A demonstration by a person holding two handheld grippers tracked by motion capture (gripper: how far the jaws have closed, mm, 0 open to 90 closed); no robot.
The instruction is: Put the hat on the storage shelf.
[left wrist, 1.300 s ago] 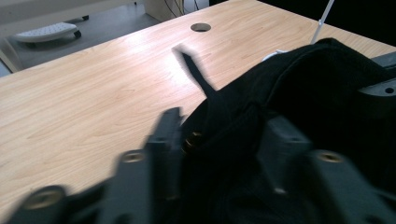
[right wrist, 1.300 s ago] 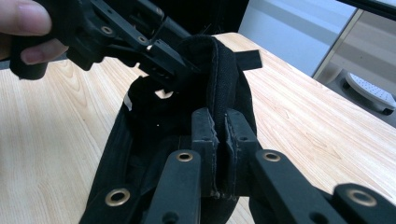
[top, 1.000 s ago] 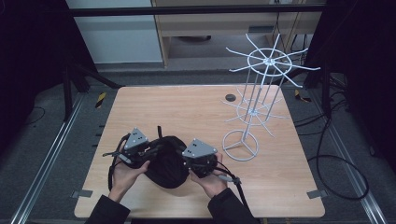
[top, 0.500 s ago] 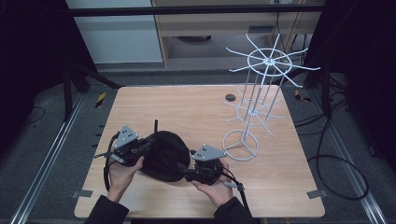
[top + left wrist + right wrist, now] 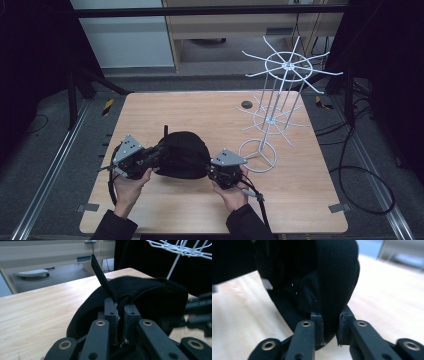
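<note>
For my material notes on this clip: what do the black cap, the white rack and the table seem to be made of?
Black cap: soft matte fabric; a fine weave shows up close, and it folds between the jaws. Its strap looks like the same cloth. White rack: thin wire, probably metal with a smooth white coating. Table: pale wood grain with a low sheen, possibly laminate rather than solid wood.

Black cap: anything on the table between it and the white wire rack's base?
Nothing visible. The black cap, pinched by the left gripper and right gripper, has bare table between it and the wire rack.
</note>
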